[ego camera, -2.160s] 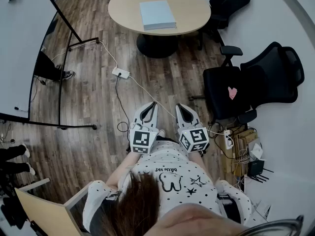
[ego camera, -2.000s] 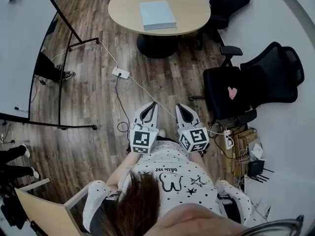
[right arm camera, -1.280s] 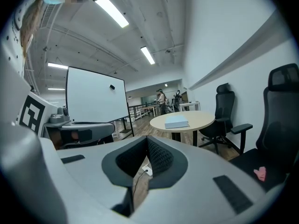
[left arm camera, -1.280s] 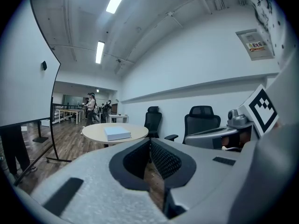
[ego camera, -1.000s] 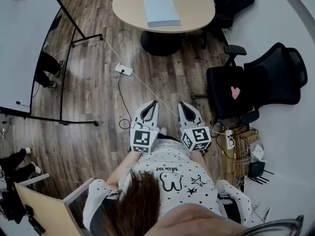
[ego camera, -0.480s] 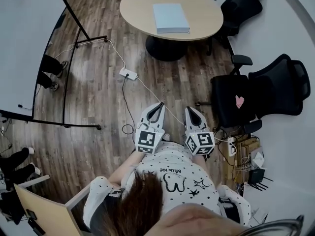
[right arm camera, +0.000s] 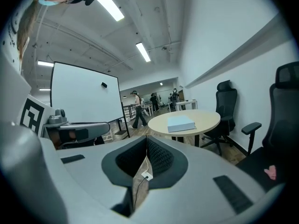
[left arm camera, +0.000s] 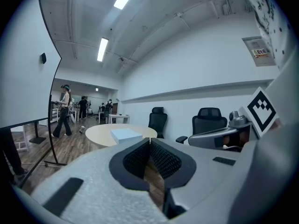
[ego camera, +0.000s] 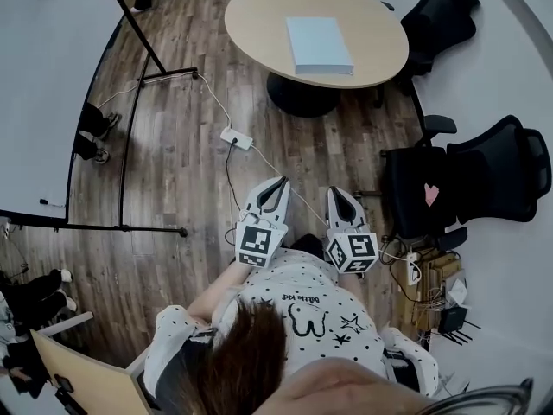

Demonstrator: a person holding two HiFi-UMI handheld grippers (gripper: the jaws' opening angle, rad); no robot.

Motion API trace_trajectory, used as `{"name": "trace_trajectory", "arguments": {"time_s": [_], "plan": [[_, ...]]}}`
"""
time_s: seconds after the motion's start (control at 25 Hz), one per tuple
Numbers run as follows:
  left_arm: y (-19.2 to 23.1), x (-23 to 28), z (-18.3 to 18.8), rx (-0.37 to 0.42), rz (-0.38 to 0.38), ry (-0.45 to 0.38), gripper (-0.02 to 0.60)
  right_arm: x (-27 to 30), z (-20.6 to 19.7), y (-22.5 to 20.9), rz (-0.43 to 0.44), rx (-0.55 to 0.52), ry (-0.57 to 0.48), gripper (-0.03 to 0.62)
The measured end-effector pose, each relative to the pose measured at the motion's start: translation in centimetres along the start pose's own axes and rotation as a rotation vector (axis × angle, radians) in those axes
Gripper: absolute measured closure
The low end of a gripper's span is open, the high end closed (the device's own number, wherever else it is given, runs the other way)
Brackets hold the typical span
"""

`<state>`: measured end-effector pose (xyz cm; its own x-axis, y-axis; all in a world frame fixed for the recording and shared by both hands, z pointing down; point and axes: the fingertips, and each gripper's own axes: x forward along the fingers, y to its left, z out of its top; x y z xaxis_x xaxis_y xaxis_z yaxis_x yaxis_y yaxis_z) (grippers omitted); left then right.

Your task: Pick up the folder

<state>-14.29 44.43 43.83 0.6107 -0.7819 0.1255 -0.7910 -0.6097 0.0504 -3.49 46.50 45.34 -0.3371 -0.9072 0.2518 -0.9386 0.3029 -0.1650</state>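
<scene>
Nearest the head camera we see the wearer's white dotted shirt (ego camera: pixel 302 309). Both tongs are held out side by side just in front of it, well above the wooden floor (ego camera: pixel 173 171). The left gripper (ego camera: pixel 282 181) has its jaws pressed together with nothing between them; its own view shows the ribbed pads meeting at the tip (left arm camera: pixel 149 140). The right gripper (ego camera: pixel 333 190) is likewise fully closed and empty, the pads touching along their length (right arm camera: pixel 147 137). The two grippers are near each other but apart, both pointing towards the table. On the floor beyond the tips lies a white power strip (ego camera: pixel 235 137) with a pale cable (ego camera: pixel 275 164) running back between the grippers; the strip also shows below the right jaws (right arm camera: pixel 146 175). To the right of the grippers stands a black office chair (ego camera: pixel 415 188) with a small pink heart (ego camera: pixel 430 194) on it. Farther ahead is the round wooden table (ego camera: pixel 259 7) on a dark pedestal. The folder (ego camera: pixel 319 45), pale blue, lies flat near the middle of the tabletop, untouched and well apart from both grippers; it shows ahead in both gripper views (left arm camera: pixel 125 135) (right arm camera: pixel 181 123). A second black chair (ego camera: pixel 445 15) stands beside the table on its right. A whiteboard (ego camera: pixel 52 85) on a stand lines the left side. People (left arm camera: pixel 63 111) stand far down the room.
</scene>
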Motion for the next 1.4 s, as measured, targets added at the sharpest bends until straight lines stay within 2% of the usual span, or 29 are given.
{"name": "trace_trajectory", "arguments": {"time_s": [0.16, 0.4, 0.76, 1.4], "plan": [[1.9, -0.2, -1.5, -0.021, -0.004, 0.036, 0.558, 1.6, -1.0, 0.5, -0.014, 0.028, 0.027, 0.586], [3.4, 0.2, -1.5, -0.029, -0.004, 0.043, 0.558, 3.1, -1.2, 0.6, -0.017, 0.030, 0.054, 0.586], [5.2, 1.3, -1.7, -0.047, 0.054, 0.041, 0.558, 5.4, -0.8, -0.2, 0.003, 0.023, 0.065, 0.586], [3.2, 12.5, 1.5, -0.033, 0.088, -0.006, 0.558, 9.2, 3.4, -10.8, 0.019, 0.008, 0.043, 0.586]]}}
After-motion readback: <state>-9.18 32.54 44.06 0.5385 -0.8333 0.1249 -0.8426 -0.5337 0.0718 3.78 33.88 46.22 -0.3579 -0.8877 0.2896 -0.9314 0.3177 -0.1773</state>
